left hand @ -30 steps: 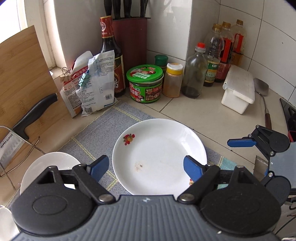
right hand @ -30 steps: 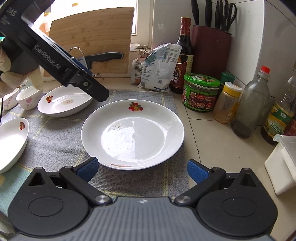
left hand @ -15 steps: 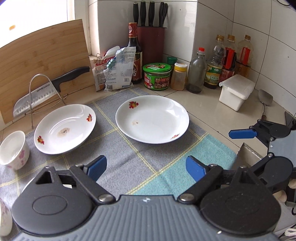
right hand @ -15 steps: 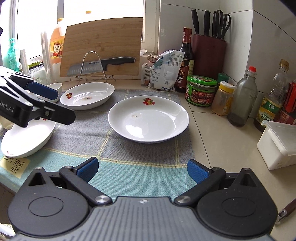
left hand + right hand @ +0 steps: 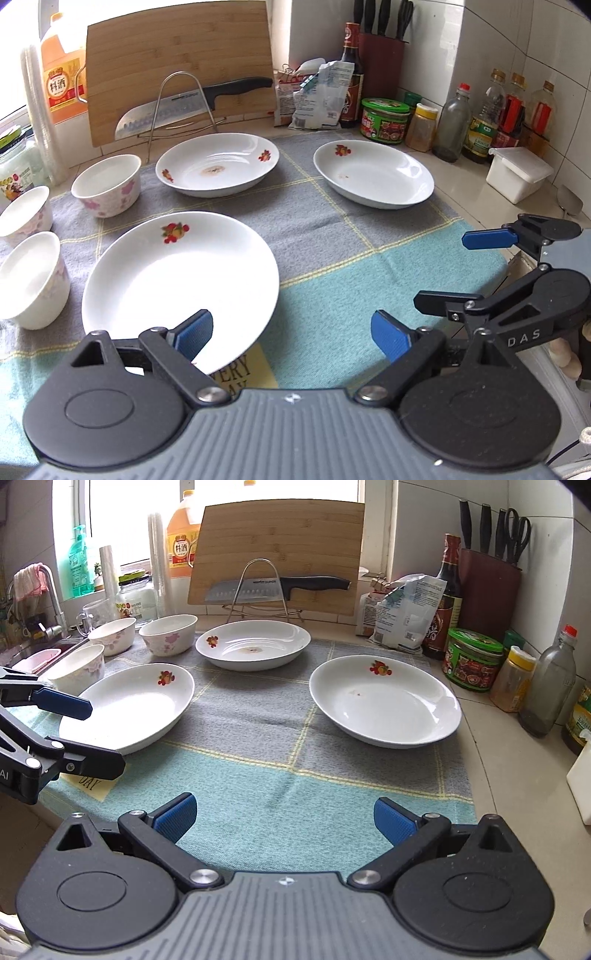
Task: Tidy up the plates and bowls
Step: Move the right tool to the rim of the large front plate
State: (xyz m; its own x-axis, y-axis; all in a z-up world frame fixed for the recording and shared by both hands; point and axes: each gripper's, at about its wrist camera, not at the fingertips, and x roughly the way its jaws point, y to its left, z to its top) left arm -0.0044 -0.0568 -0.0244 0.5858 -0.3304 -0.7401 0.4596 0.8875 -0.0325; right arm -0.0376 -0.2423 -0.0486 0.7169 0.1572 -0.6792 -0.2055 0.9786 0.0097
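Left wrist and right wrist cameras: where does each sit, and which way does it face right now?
Left wrist: rides the left hand-held gripper, tilted down over the near-left plate; its open blue pads show, with the right hand-held gripper at the right edge.
Right wrist: rides the right hand-held gripper, aimed across the mat toward the cutting board; its pads stand open, and the left hand-held gripper enters at left.
Shared: three plates, three bowls, the knife.

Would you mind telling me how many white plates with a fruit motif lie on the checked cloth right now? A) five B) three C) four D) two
B: three plates lie on the cloth, near left, back middle and right; the other white dishes are bowls.
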